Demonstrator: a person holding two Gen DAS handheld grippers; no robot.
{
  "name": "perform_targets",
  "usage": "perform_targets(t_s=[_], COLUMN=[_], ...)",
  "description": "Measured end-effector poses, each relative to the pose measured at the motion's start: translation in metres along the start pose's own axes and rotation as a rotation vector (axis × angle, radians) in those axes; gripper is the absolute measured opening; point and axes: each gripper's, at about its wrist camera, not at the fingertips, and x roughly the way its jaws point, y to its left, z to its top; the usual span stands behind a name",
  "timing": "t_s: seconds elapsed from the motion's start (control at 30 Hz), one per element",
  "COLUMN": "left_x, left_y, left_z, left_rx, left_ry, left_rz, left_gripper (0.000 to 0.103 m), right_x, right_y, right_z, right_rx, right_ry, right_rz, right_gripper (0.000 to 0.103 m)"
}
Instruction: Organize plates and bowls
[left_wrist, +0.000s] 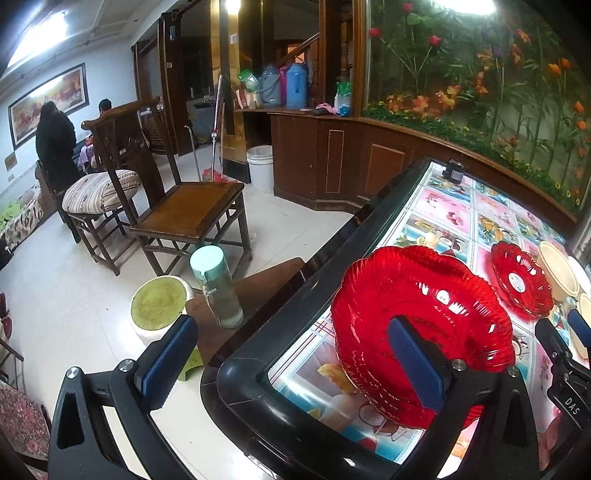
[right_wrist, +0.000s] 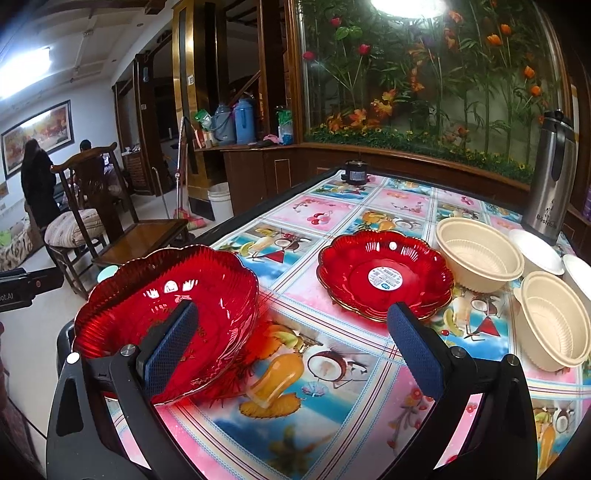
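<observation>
A stack of red fluted glass plates (left_wrist: 421, 295) (right_wrist: 166, 295) rests near the table's front left corner. A second red plate (right_wrist: 384, 277) (left_wrist: 521, 280) with a round white sticker lies further back. Two cream ribbed bowls (right_wrist: 480, 254) (right_wrist: 554, 321) stand to its right. My left gripper (left_wrist: 295, 362) is open over the table corner, and its right finger (left_wrist: 417, 365) overlaps the near stack. My right gripper (right_wrist: 291, 350) is open above the tablecloth; its left finger (right_wrist: 170, 347) overlaps the same stack. I cannot tell whether either finger touches it.
The table (right_wrist: 332, 387) has a fruit-print cloth and a dark raised rim (left_wrist: 258, 332). A steel flask (right_wrist: 550, 184), white dishes (right_wrist: 535, 251) and a small black object (right_wrist: 354, 173) stand on it. On a low stool to its left sits a bottle (left_wrist: 218, 288). Wooden chairs (left_wrist: 184, 210) stand on the floor.
</observation>
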Motion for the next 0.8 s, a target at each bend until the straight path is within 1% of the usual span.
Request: perform_targets(t_s=[0.23,0.3,0.43,0.5,0.57,0.7,0.8], left_x=[0.002,0.004,0.019,0.027,0.034,0.045,0.055], left_y=[0.000,0.000,0.005,0.006,0.008,0.001,-0.003], left_z=[0.001,0.003,0.012,0.017,0.022,0.023,0.021], left_rx=[0.003,0.006,-0.004,-0.008,-0.010,0.008,0.005], left_ry=[0.005,0.012,0.065,0.089,0.108,0.148,0.182], left_rz=[-0.003,-0.004,-0.015,0.003,0.003,0.013,0.005], left_gripper=[0.103,0.103,0.103,0.103,0.103,0.103,0.103], right_x=[0.000,0.002,0.013,0.019,0.023,0.038,0.050], right_y=[0.001,0.002,0.009,0.012,0.014,0.018,0.024], right_z=[0.000,0.001,0.003,0.004,0.005,0.009,0.010], right_rx=[0.002,0.009,0.028,0.036,0.047,0.075,0.078], right_ry=[-0.006,0.000,0.042,0.063,0.077,0.124,0.157], right_rz=[0.005,0.020,0.028,0.028,0.033,0.045,0.028], right_gripper=[0.103,0.103,0.103,0.103,0.103,0.103,0.103])
